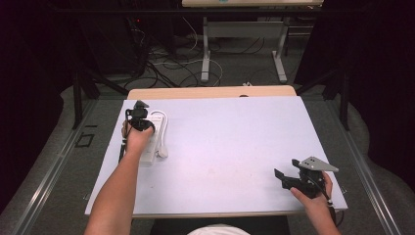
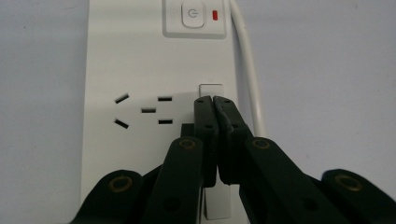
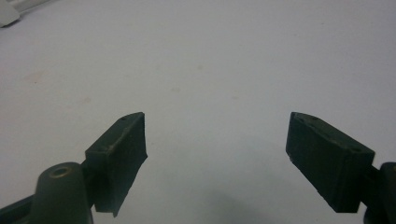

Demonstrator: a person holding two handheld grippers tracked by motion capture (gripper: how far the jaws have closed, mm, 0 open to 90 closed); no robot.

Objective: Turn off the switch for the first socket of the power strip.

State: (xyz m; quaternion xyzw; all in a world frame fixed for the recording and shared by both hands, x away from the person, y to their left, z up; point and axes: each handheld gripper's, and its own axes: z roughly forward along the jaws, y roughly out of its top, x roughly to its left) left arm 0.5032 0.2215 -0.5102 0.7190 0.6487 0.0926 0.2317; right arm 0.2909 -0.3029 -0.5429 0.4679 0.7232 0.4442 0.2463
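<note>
A white power strip [image 1: 147, 157] lies along the left side of the pale table [image 1: 230, 137], partly under the person's left hand. My left gripper [image 1: 141, 108] points down at it. In the left gripper view its jaws are pressed together, and my left gripper [image 2: 213, 99] rests its tips on the power strip [image 2: 135, 60] at a small white tab [image 2: 211, 88], right of the socket holes [image 2: 144, 111]. I see nothing between the jaws. Farther along are the strip's power button [image 2: 192, 14] and a red light [image 2: 215, 15]. My right gripper [image 1: 288, 169] stands open near the table's front right, and my right gripper [image 3: 215, 154] has bare tabletop under it.
The strip's white cord [image 1: 164, 129] loops beside it and ends in a plug [image 1: 162, 152]. A wooden edge [image 1: 210, 92] borders the table's far side. Beyond it are desk legs [image 1: 205, 54] and tangled cables [image 1: 161, 63] on the floor.
</note>
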